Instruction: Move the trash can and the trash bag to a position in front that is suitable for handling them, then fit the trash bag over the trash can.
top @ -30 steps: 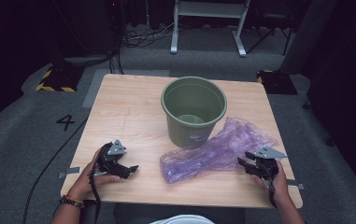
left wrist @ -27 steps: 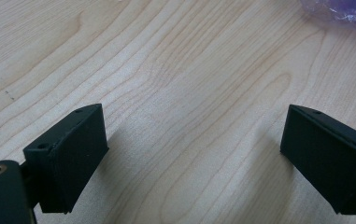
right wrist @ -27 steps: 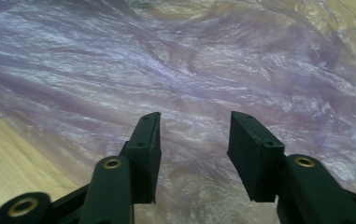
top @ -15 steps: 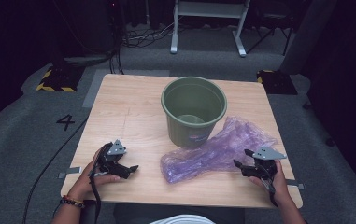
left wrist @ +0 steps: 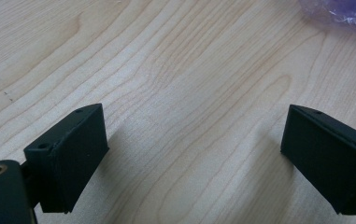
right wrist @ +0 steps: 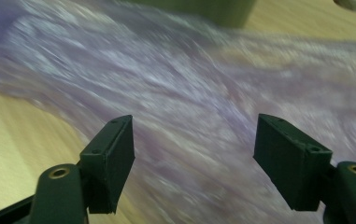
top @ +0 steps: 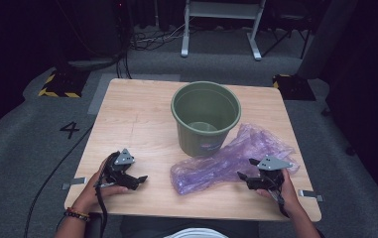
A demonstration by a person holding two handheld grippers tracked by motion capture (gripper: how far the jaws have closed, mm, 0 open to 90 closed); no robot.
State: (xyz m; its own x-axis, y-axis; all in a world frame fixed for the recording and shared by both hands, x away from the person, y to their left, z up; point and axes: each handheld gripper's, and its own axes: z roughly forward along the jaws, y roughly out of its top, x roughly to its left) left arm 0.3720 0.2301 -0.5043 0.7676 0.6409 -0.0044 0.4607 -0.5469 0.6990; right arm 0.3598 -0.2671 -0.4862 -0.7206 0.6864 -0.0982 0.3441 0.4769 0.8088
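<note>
**The bag is still lying on the table, not in the bucket**

The purple bag is lying flat and crumpled on the table. It is touching the foot of the green bucket and stretching out toward the person's right side. No part of it is inside the bucket or over its rim. The bucket is standing upright and looks empty, but for a little patch at the bottom that is too small to make out.

The right gripper is sitting at the near edge of the bag. Its fingers have just been opening, and now they are standing wide apart. The bag is showing under and between them, but they are not pinching it.

The left gripper is resting on the table, well apart from the bag. Its fingers are wide open too, with only bare wood between them.

So the work looks like it is only just starting. If the bag is going into the bucket, nearly all of it is left: grabbing the bag, lifting it, and getting it over the rim.
</note>
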